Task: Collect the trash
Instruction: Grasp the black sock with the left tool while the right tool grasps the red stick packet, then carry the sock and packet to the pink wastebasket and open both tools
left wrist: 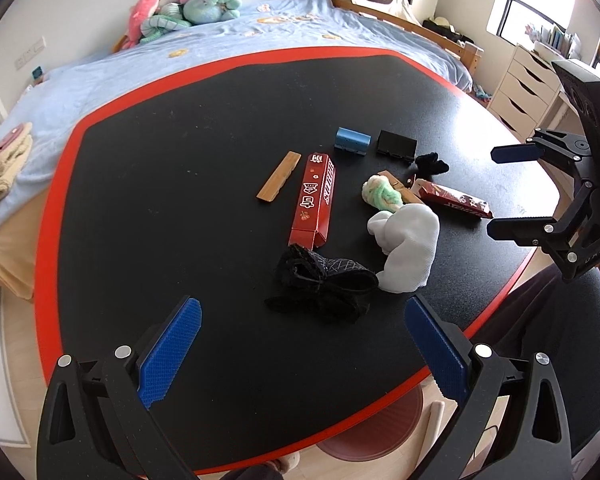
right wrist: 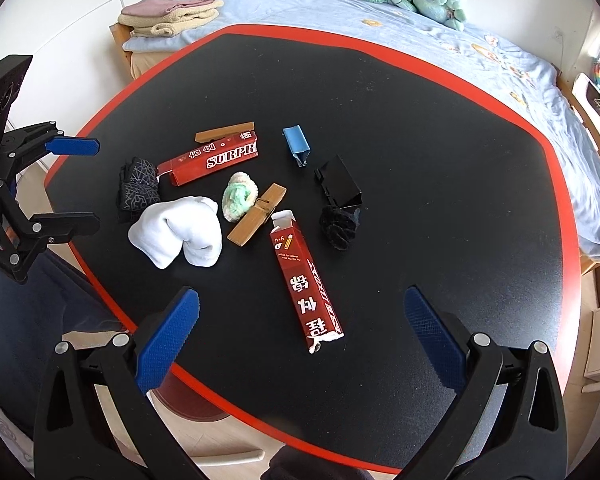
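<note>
On the black table lie two torn red cartons: a long one and one with an open end. Around them are a white sock, a black patterned sock, a green-cream fluffy ball and a black scrunchie. My left gripper hangs open above the near edge, just short of the black sock. My right gripper is open, its fingers either side of the open-ended carton's near end.
A wooden strip, a wooden clothespin, a blue binder clip and a black clip also lie on the table. A bed with plush toys stands behind it, drawers at the right, and a stool below the table edge.
</note>
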Demonstrator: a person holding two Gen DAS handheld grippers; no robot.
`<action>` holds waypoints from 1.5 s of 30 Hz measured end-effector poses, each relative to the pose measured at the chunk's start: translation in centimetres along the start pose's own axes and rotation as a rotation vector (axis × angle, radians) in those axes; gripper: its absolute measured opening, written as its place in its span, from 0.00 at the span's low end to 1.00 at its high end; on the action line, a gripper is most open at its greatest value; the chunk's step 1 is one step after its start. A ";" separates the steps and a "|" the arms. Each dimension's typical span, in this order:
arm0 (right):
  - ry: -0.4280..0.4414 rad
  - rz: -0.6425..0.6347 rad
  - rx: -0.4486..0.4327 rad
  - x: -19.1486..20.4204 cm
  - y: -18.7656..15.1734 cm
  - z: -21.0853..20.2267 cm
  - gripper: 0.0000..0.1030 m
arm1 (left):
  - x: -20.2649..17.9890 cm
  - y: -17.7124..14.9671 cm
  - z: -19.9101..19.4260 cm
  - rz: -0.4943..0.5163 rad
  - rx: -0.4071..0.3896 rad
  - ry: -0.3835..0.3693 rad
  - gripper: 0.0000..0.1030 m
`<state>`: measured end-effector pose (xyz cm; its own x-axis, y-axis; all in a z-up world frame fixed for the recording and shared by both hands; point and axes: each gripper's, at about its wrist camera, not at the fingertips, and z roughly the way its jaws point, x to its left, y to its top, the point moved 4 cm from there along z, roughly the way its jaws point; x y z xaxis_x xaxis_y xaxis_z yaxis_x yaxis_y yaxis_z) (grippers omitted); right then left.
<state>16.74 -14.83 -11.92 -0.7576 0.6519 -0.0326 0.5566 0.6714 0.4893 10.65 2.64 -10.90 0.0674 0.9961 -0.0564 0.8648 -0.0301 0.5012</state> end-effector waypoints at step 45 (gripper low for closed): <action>0.066 0.008 -0.104 3.6 -1.7 -5.0 0.14 | -1.4 -2.1 -3.9 -0.042 -0.063 -0.027 0.47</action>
<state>11.33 -15.43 -8.51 -0.7758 0.6303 0.0276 0.5274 0.6238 0.5768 6.85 1.63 -8.51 0.0464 0.9938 -0.1015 0.8342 0.0173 0.5511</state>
